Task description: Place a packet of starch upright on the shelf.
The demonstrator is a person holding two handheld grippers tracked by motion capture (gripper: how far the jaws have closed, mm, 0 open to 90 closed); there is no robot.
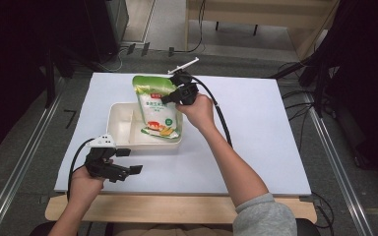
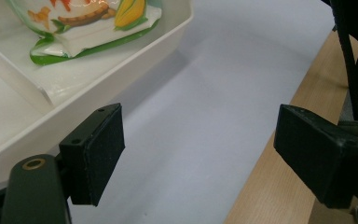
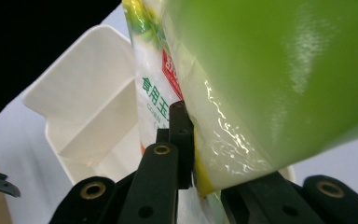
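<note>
A green and white food pouch [image 1: 156,105] stands tilted, its lower end resting in the right compartment of a white divided tray [image 1: 120,142]. My right gripper [image 1: 173,97] is shut on the pouch's right edge near its top; in the right gripper view the jaws pinch the pouch [image 3: 242,93] with the tray [image 3: 88,112] behind. My left gripper [image 1: 130,160] is open over the white mat near the front left, beside the tray's front wall. In the left gripper view its pads [image 2: 98,154] stand wide apart, nothing between them, with the tray [image 2: 135,60] and the pouch's bottom [image 2: 93,23] ahead.
A white mat [image 1: 256,128] covers the table, with a bare wooden edge [image 1: 177,206] at the front. The tray's left compartment holds nothing. Cables trail from both grippers. Dark equipment and floor cables lie beyond the table's far edge.
</note>
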